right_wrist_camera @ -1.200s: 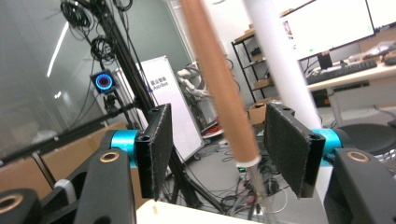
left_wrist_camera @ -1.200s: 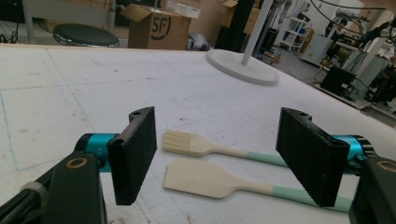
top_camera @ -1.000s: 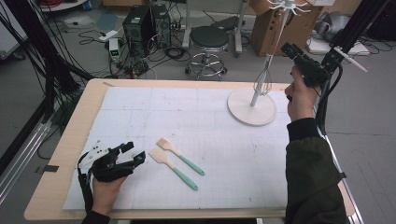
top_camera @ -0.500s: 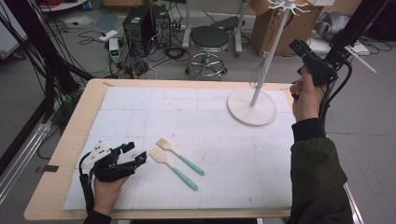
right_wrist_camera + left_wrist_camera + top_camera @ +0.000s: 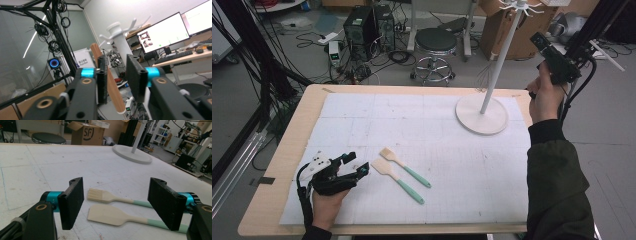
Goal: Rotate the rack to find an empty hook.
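Two spatulas with cream blades and teal handles lie side by side on the white mat, one point(image 5: 404, 165) behind the other point(image 5: 397, 180). My left gripper point(image 5: 358, 162) rests on the mat just left of them, open, and both blades point(image 5: 105, 196) point(image 5: 112, 216) lie beyond its jaws point(image 5: 116, 182). My right gripper point(image 5: 539, 40) is raised at the far right and points up at the white hook stand point(image 5: 482, 115). Its jaws point(image 5: 117, 58) have just been closing to a narrow gap. A wooden handle point(image 5: 113, 90) shows beside the left jaw, seemingly farther off, and the pads do not press on it.
A wire whisk point(image 5: 484, 77) hangs beside the stand's pole point(image 5: 120, 37). The stand's round base point(image 5: 132, 156) sits at the mat's far right corner. Beyond the table are a stool point(image 5: 436, 42), cables and boxes, with monitors on a desk point(image 5: 162, 32).
My right gripper has drawn back to the right, away from the stand's pole, and its hand sits slightly higher. The left gripper and the spatulas have stayed put.
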`<state>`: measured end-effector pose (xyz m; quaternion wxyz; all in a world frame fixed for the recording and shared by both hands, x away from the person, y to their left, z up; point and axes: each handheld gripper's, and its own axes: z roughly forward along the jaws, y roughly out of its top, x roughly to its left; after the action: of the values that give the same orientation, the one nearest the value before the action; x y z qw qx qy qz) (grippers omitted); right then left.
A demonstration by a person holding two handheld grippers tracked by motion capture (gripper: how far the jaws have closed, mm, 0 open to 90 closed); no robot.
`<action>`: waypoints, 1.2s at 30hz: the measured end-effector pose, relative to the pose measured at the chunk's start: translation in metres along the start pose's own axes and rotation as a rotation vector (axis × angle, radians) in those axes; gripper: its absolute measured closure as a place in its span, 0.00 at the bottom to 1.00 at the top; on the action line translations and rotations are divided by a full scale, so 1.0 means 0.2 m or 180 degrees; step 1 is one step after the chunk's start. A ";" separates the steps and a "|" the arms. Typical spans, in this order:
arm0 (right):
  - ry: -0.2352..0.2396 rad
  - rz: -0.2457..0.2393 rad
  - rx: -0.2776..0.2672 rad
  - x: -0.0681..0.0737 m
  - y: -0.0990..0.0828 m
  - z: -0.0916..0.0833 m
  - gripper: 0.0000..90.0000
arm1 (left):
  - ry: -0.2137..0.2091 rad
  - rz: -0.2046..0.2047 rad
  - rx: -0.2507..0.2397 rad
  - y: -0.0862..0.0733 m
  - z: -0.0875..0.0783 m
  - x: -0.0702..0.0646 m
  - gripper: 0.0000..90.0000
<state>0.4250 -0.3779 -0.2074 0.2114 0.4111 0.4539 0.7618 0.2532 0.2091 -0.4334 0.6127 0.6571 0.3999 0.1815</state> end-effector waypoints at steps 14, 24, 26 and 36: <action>0.0105 0.0053 0.0028 -0.05 0.02 0.05 1.00 | 0.0095 0.0036 0.0053 -0.01 0.00 0.01 0.33; 0.0187 0.0096 -0.0010 -0.07 0.07 0.11 1.00 | 0.0098 0.0058 0.0083 -0.01 0.01 0.00 0.33; 0.0183 0.0106 -0.0032 -0.09 0.07 0.12 1.00 | 0.0109 0.0054 0.0080 -0.01 0.01 0.00 0.33; 0.0180 0.0156 -0.0064 -0.14 0.08 0.17 1.00 | 0.0121 0.0090 0.0129 -0.02 0.02 0.01 0.33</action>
<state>0.4700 -0.3880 -0.1978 0.1839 0.3983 0.4418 0.7826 0.2553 0.2076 -0.4381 0.5888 0.6715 0.4057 0.1944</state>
